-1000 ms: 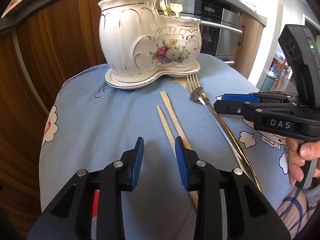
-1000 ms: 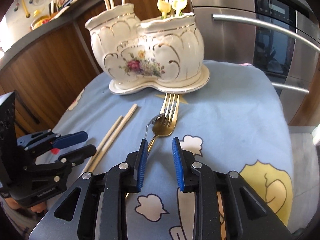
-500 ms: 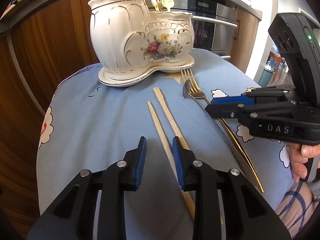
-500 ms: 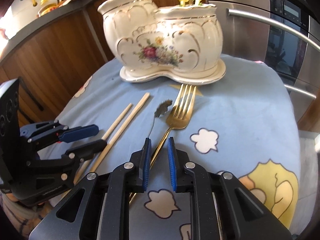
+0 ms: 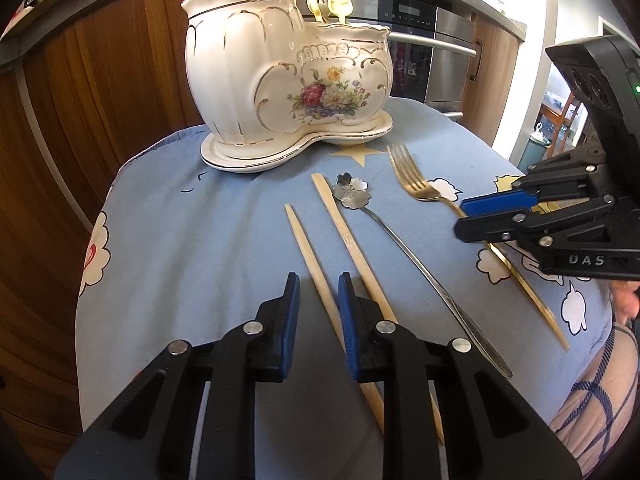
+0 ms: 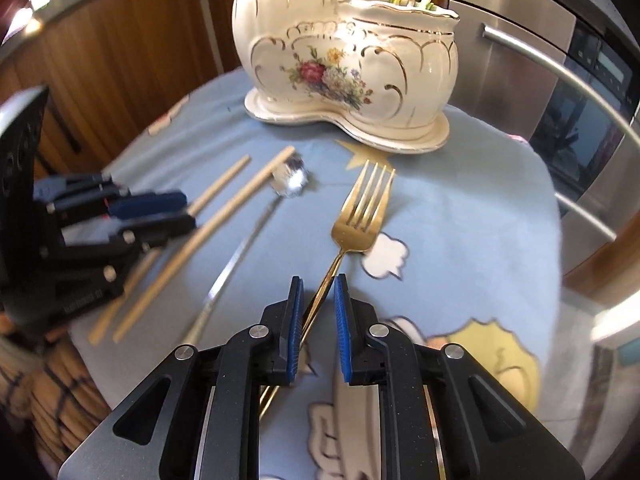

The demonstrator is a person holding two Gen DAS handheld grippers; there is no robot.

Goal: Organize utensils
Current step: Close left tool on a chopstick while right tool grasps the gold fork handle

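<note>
A white floral ceramic holder (image 5: 280, 80) (image 6: 344, 60) stands at the back of the blue cloth with chopsticks, a fork and pale-handled pieces in it. In front of it lie two bamboo chopsticks (image 5: 306, 244) (image 5: 348, 236), a flower-bowled silver spoon (image 5: 352, 194) (image 6: 290, 176) and a gold fork (image 5: 412, 184) (image 6: 360, 216). My left gripper (image 5: 319, 280) (image 6: 184, 210) straddles the left chopstick; its jaws are closing, with a gap still on both sides. My right gripper (image 6: 318, 278) (image 5: 460, 216) is on the fork's handle, which crosses slantwise between its pads and touches both.
The cloud-patterned cloth (image 5: 180, 240) covers a small rounded surface that drops off at both sides. Wooden cabinet fronts (image 5: 100, 80) stand behind on the left, a steel oven (image 6: 580, 80) on the right. A person's hand (image 5: 624, 300) and checked sleeve (image 5: 592, 400) are at the near right.
Both grippers' jaws have narrowed. The gold fork, which lay against the spoon's bowl, has swung to the right and clear of it. The right gripper has rolled.
</note>
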